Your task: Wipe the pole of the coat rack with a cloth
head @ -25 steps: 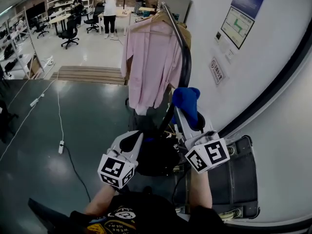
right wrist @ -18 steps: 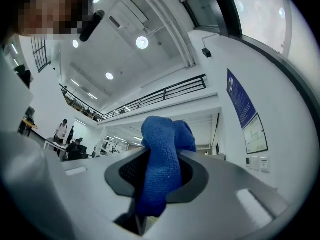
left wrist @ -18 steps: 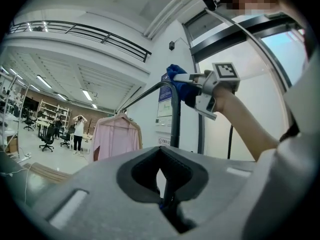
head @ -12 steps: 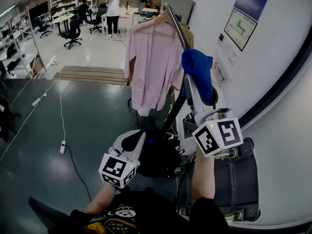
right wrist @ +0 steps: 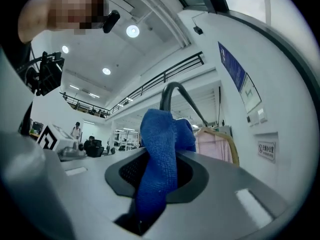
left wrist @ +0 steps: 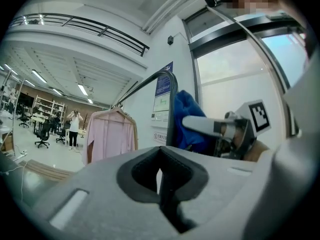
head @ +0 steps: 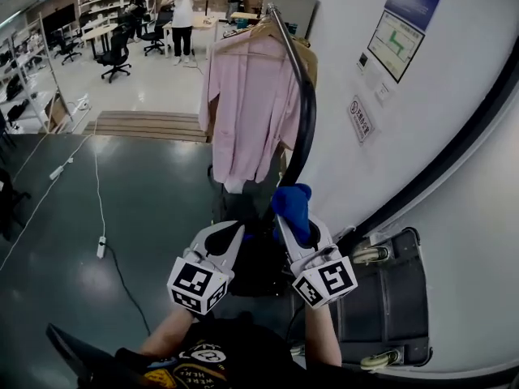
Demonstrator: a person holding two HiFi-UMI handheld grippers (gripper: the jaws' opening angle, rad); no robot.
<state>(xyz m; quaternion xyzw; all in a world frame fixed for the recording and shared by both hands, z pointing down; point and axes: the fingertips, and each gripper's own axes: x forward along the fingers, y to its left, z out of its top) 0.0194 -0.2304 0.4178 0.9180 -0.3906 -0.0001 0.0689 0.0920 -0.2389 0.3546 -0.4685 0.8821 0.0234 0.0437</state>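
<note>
Right hand-held gripper (head: 298, 227) clamped cloth (head: 290, 205) by pole (head: 306, 120), mid-frame; left hand-held gripper (head: 229, 232) closed, empty. I feared the loose cloth end snagging shirt (head: 247, 112).

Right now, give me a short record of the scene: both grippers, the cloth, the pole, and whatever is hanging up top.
right gripper: shut on the blue cloth
left gripper: shut, empty, low and left of the cloth
cloth position: by the lower part of the pole; contact unclear
hanging at top: pink shirt on a wooden hanger
</note>
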